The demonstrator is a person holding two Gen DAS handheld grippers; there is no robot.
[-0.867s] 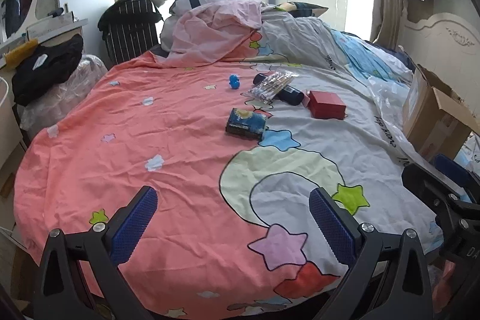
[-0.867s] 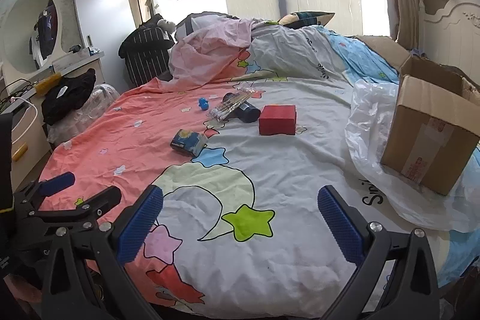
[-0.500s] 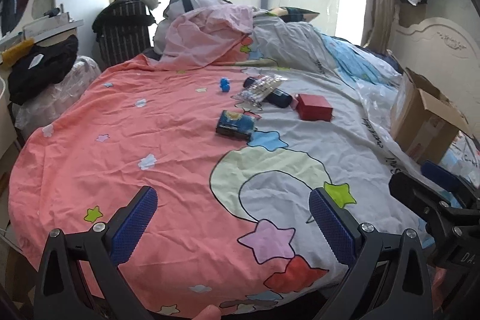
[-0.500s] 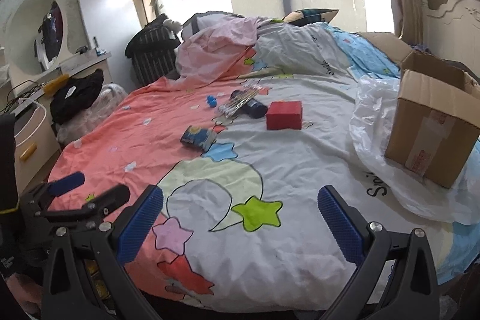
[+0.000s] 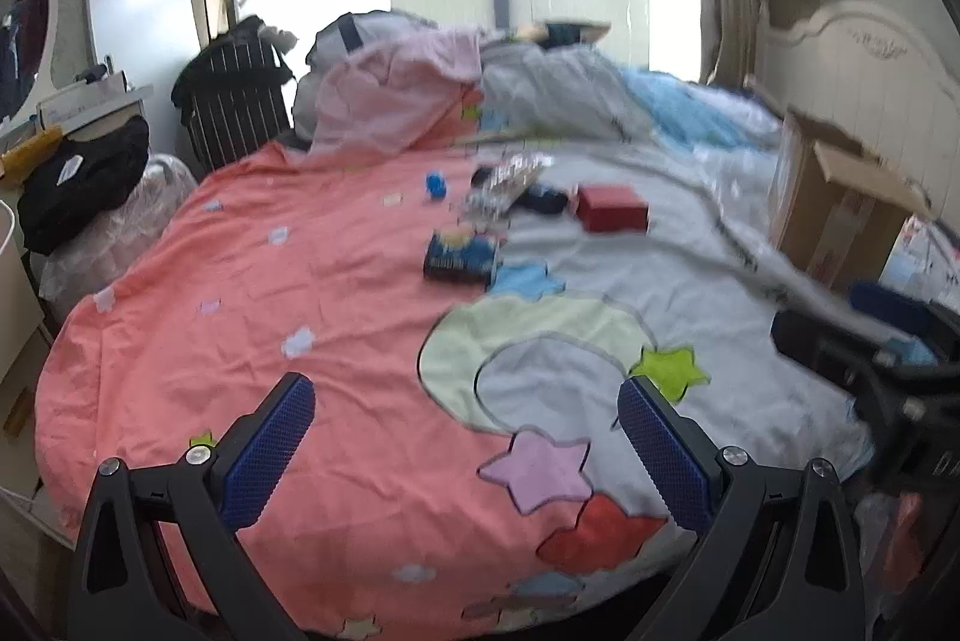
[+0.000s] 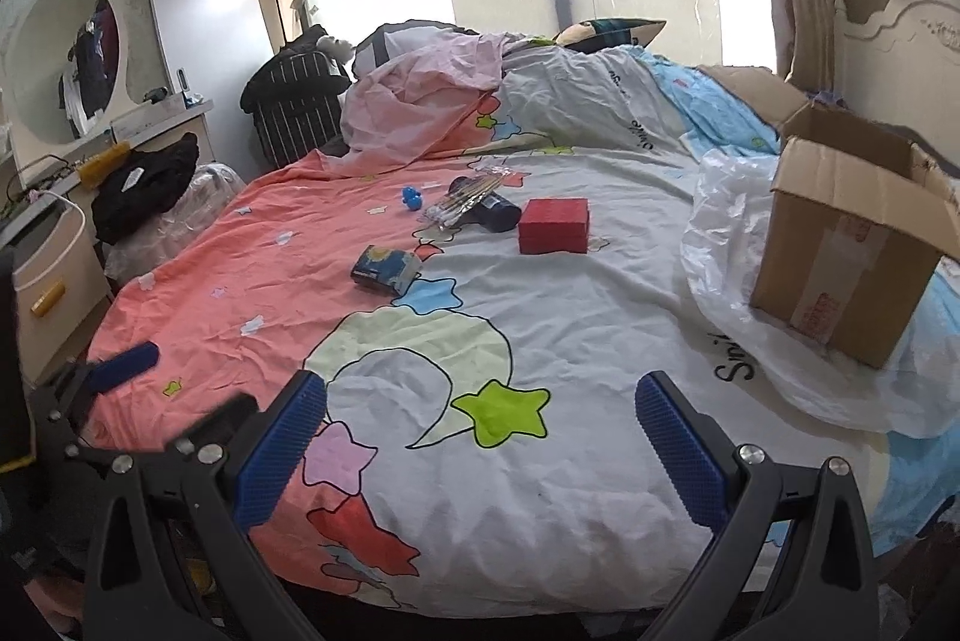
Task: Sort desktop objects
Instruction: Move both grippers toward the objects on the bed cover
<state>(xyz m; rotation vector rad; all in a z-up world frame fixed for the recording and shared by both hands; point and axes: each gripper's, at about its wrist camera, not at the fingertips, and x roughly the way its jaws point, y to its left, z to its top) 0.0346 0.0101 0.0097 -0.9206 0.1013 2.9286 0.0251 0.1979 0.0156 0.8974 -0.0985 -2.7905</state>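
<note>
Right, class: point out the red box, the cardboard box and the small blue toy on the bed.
red box (image 6: 553, 225): right wrist view, on its front face.
cardboard box (image 6: 843, 275): right wrist view, on its taped side wall.
small blue toy (image 6: 411, 198): right wrist view, on its body.

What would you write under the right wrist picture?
Open right gripper above a cartoon bedspread, facing red box and cardboard box.
</note>
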